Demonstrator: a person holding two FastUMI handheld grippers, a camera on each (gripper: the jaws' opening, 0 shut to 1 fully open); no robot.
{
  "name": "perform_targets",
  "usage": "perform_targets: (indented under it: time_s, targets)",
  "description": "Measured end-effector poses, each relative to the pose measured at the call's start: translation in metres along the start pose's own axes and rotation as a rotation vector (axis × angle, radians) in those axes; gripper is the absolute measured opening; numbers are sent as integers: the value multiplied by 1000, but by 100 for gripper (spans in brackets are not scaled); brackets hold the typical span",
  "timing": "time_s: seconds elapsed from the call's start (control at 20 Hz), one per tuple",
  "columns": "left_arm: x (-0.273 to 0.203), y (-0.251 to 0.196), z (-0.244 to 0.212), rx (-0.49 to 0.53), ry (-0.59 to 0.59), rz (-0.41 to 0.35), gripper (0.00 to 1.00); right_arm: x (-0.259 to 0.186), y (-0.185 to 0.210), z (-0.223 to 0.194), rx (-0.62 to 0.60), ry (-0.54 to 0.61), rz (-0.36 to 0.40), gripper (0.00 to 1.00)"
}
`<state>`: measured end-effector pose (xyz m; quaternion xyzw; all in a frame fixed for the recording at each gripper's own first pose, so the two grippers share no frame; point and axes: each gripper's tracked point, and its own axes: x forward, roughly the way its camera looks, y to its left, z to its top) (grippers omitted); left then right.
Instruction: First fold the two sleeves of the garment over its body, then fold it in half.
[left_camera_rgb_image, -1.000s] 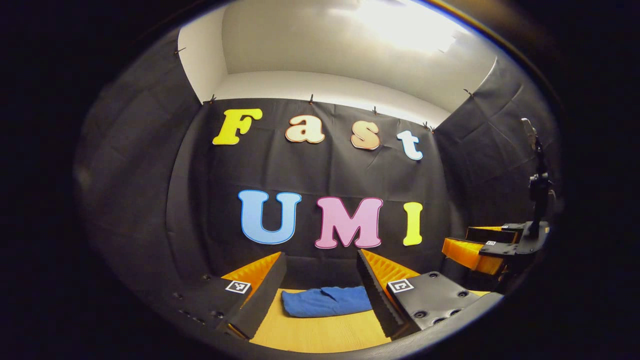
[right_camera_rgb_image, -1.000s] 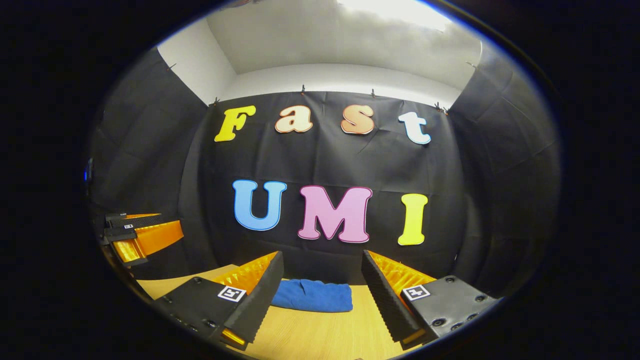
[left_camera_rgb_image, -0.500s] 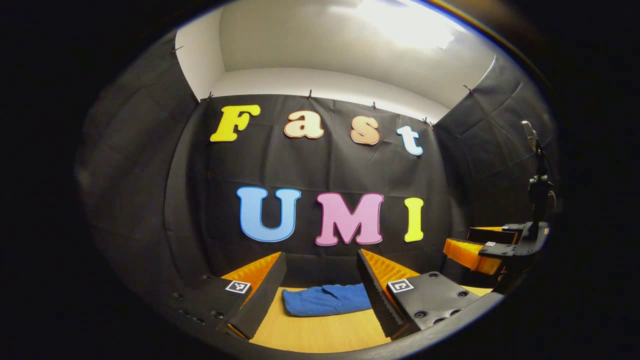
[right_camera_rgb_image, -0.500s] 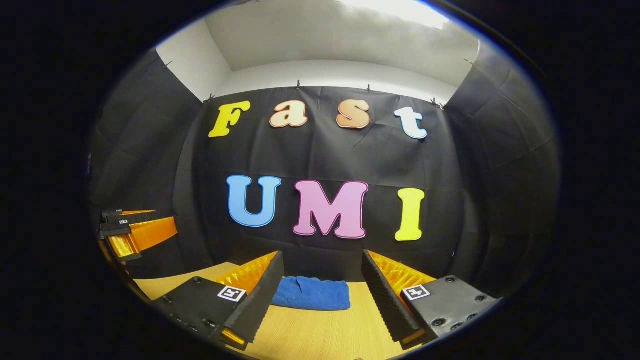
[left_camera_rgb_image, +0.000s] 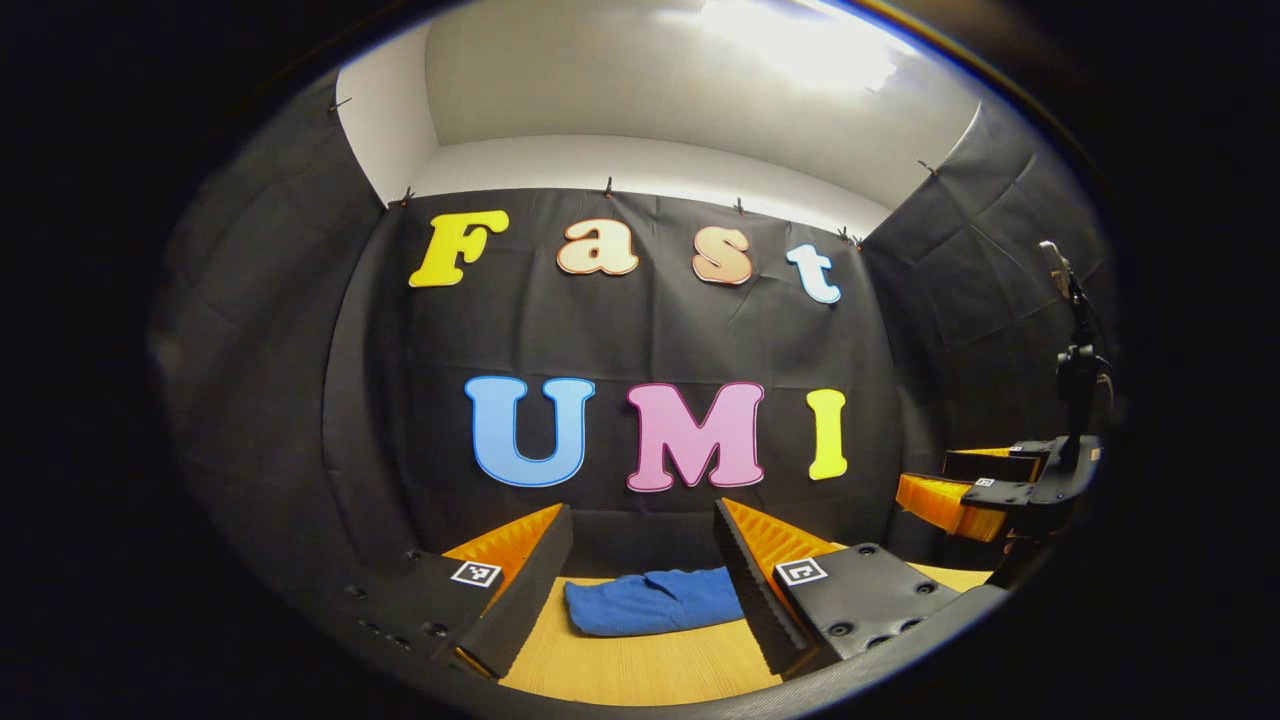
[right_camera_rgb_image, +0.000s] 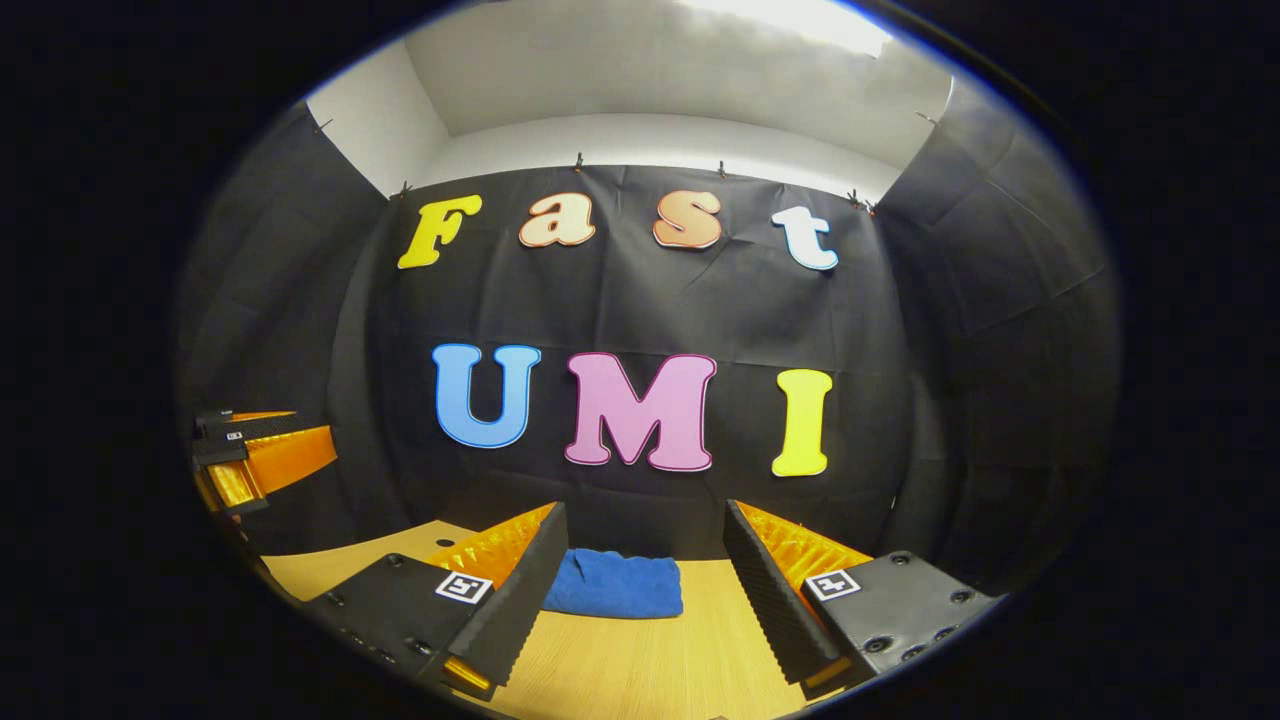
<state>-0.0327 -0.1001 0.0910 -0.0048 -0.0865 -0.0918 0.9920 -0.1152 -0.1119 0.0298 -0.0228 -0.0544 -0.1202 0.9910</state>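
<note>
A blue cloth garment (left_camera_rgb_image: 652, 602), bunched into a low folded bundle, lies on the light wooden table (left_camera_rgb_image: 640, 665) at its far edge, just beside the black cloth booth wall (left_camera_rgb_image: 640, 330). In the left gripper view it sits well ahead of the left gripper (left_camera_rgb_image: 640, 585), seen through the gap between the two fingers and apart from both. That gripper's jaws are spread wide and grasp nothing. The right gripper (left_camera_rgb_image: 975, 495) shows at the right of this view, raised above the table, well apart from the garment.

In the right gripper view the garment (right_camera_rgb_image: 615, 585) again lies ahead, between the spread fingers of the right gripper (right_camera_rgb_image: 640, 580) and closer to the left-hand finger (right_camera_rgb_image: 520, 590); whether that finger merely overlaps it cannot be told. These jaws too are released and empty. The left gripper (right_camera_rgb_image: 265, 460) hangs at the left, clear of the tabletop (right_camera_rgb_image: 660, 660)
</note>
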Motion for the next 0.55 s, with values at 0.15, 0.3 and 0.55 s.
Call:
perform_targets:
  time_s: [0.15,0.3,0.55]
  targets:
    - [4,-2,0,-1,-7,-7,82,0,-4,4,-13,-8,-7,92]
    - [7,-4,-4,2,1,-25,82,-2,-5,5,-31,-12,-6,92]
    - [11,-15,2,16,-7,-36,80,-10,-14,5,-11,-8,-17,92]
